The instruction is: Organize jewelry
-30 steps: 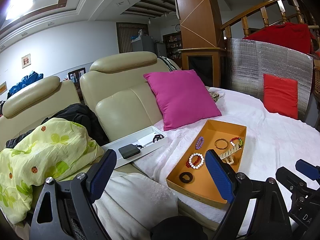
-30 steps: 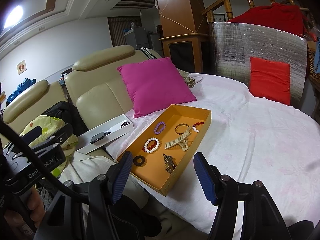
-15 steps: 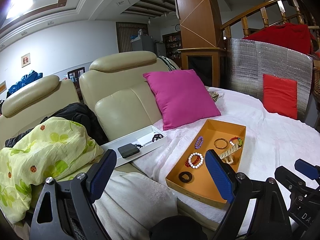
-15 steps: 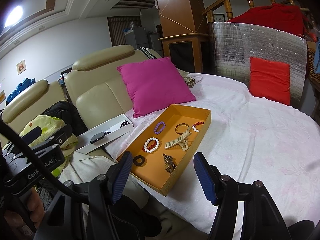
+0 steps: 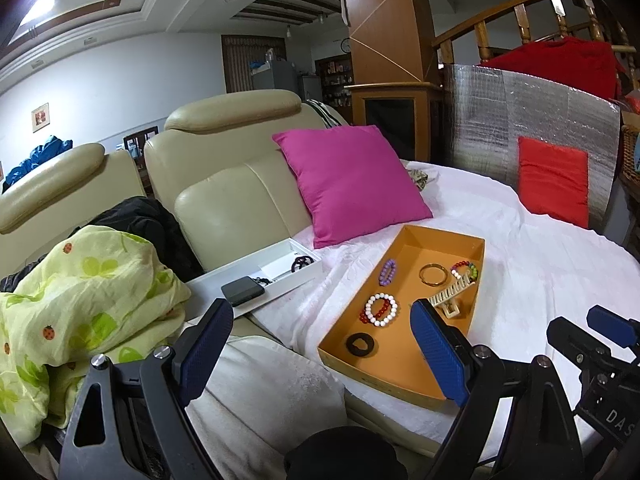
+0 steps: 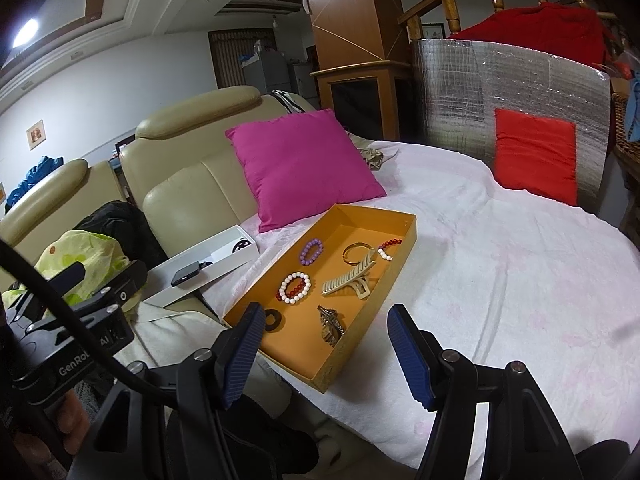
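Note:
An orange tray [image 5: 432, 236] [image 6: 372, 216] lies on the white-covered bed. It holds a purple bead bracelet [image 5: 388, 271] [image 6: 312, 251], a red-and-white bead bracelet [image 5: 381, 310] [image 6: 294, 287], a gold bangle [image 5: 433, 274], a multicolour bead bracelet [image 5: 466, 269], a cream hair claw [image 6: 349, 281], a black ring [image 5: 361, 344] and a metal leaf clip [image 6: 330, 325]. My left gripper [image 5: 322, 354] and right gripper [image 6: 326, 354] are open and empty, held near the tray's close end.
A white box [image 5: 276, 276] with a black case [image 5: 243, 291] and small dark items sits left of the tray. A magenta pillow [image 5: 352, 184] leans behind it. A red pillow [image 5: 554, 180] stands against a silver panel. A yellow-green blanket [image 5: 84, 300] lies at left.

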Motion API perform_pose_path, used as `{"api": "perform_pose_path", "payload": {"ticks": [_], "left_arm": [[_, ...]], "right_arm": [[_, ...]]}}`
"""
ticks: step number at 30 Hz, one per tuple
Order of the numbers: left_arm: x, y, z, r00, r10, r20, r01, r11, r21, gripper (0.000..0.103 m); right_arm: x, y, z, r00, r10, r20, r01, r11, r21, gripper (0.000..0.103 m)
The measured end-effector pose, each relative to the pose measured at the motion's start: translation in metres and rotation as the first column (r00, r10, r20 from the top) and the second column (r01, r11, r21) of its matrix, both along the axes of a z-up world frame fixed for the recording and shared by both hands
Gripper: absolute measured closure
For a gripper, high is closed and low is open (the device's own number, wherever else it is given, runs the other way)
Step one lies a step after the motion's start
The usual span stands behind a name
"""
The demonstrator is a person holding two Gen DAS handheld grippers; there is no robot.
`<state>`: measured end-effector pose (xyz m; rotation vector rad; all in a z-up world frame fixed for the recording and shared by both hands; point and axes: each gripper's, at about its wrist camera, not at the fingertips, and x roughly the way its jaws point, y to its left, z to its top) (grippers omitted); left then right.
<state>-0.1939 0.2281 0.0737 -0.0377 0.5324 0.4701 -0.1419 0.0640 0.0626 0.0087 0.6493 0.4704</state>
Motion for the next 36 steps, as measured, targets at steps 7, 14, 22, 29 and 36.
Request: {"api": "perform_pose_path", "payload": {"ticks": [7,14,22,29,36], "left_arm": [[0.011,-0.001,-0.006,1.000,-0.007,-0.015,0.007,1.000,-0.008,0.013],[0.017,0.003,-0.008,1.000,-0.004,-0.021,0.004,1.000,-0.010,0.013],[0.025,0.015,-0.010,1.000,0.007,-0.019,-0.008,1.000,-0.022,0.013],[0.028,0.029,-0.010,1.000,0.022,-0.009,-0.022,0.999,-0.034,0.013],[0.036,0.043,-0.012,1.000,0.029,-0.012,-0.030,0.999,-0.041,0.013]], "right_arm": [[0.013,-0.003,-0.007,1.000,-0.019,-0.020,0.019,1.000,-0.002,0.035],[0.022,-0.002,-0.010,0.999,-0.017,-0.030,0.017,1.000,-0.008,0.035],[0.034,0.011,-0.012,0.999,-0.008,-0.034,0.007,1.000,-0.023,0.035],[0.042,0.027,-0.017,0.999,0.006,-0.042,-0.007,0.999,-0.040,0.035],[0.049,0.041,-0.021,0.999,0.019,-0.038,-0.021,0.998,-0.061,0.035]]}}
